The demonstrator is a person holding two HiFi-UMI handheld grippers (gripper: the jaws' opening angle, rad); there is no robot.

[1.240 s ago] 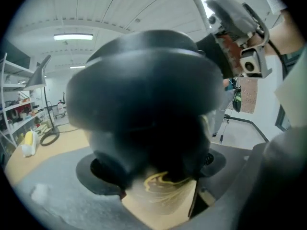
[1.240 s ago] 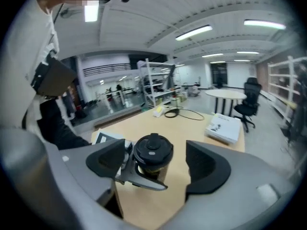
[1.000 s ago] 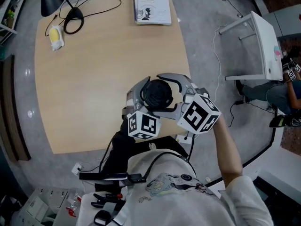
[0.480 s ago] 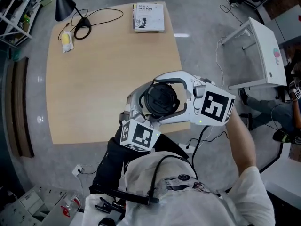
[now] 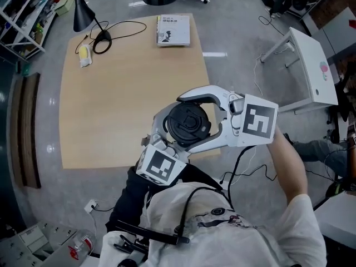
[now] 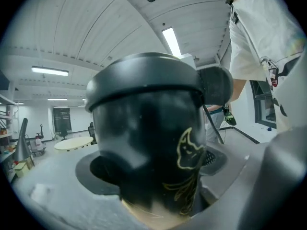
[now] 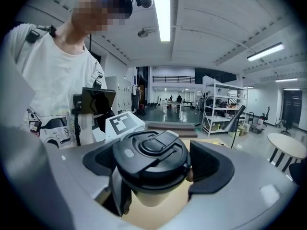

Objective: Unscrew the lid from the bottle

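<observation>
Bottle (image 6: 148,143), black with a thin gold line drawing on its side, is held upright off the table just in front of the person's white shirt (image 5: 222,227), its black flip-top lid (image 7: 151,152) screwed on. The left gripper (image 6: 156,164) comes up from 7 o'clock of the lid in the head view and clasps the bottle's body. Its jaws have just been opening a little, with the bottle between them and both pads against its sides. The right gripper (image 7: 153,163) reaches in from 3 o'clock and is closed on the lid, one pad on each side of the rim. The left marker cube (image 5: 161,167) sits at 7 o'clock of the lid, the right marker cube (image 5: 259,121) at 3 o'clock. Below the bottle lies the near right corner of the light wooden table (image 5: 111,110). On the table's far edge, at 12 o'clock from the bottle, lies a book (image 5: 173,30). At 11 o'clock, on the far left corner, stands a black desk lamp (image 5: 86,13) with its cable looped over the tabletop, and a small yellow and white object (image 5: 84,53) lies just beside the lamp's base. On the grey floor at 2 o'clock stands a white side table (image 5: 311,65).
</observation>
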